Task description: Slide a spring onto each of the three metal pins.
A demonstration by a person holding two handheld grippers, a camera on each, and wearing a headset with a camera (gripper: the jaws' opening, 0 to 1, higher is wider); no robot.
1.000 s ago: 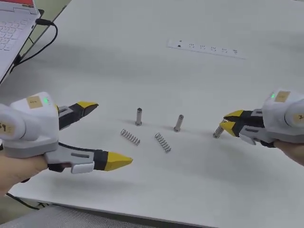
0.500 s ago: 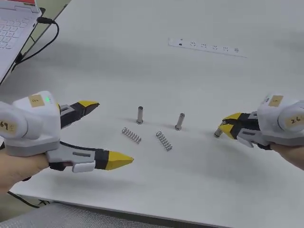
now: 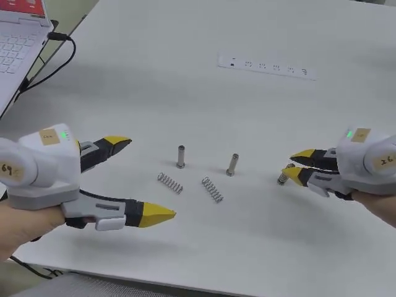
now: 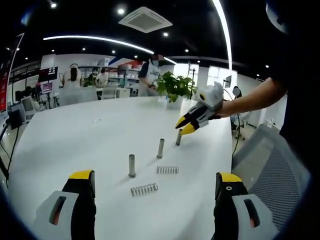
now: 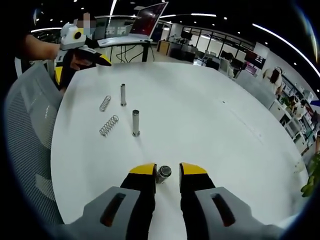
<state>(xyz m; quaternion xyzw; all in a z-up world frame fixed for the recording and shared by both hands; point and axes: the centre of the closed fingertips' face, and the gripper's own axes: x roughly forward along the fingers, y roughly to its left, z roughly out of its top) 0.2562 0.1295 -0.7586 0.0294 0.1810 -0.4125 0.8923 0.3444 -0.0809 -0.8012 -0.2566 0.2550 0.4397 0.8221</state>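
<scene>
The white table (image 3: 260,111) carries everything. The middle pin (image 3: 232,164) stands upright on it and serves here as the reference. A white laptop (image 3: 18,25) lies far from this pin, at the table's far-left corner in the head view, with a black cable (image 3: 52,59) going out of it.

The left gripper (image 3: 148,178) hovers well apart from the middle pin, on its left. Its yellow-tipped jaws are wide apart and hold nothing. The right gripper (image 3: 291,163) is near the middle pin, on its right. Its jaws are only a little apart, one on each side of the third pin (image 3: 283,177). In the right gripper view a gap shows between this pin and one jaw, so they do not clamp it.

A white power strip (image 3: 266,65) lies flat, far beyond the middle pin.

The third pin already wears a spring, seen as grey coils around it. The left pin (image 3: 180,156) and the middle pin are bare, smooth grey metal cylinders.

Two loose springs lie on their sides, on the near side of the middle pin: one spring (image 3: 211,189) close to it, the other spring (image 3: 169,182) further left, near the left pin's foot. Both are thin silver coils.
</scene>
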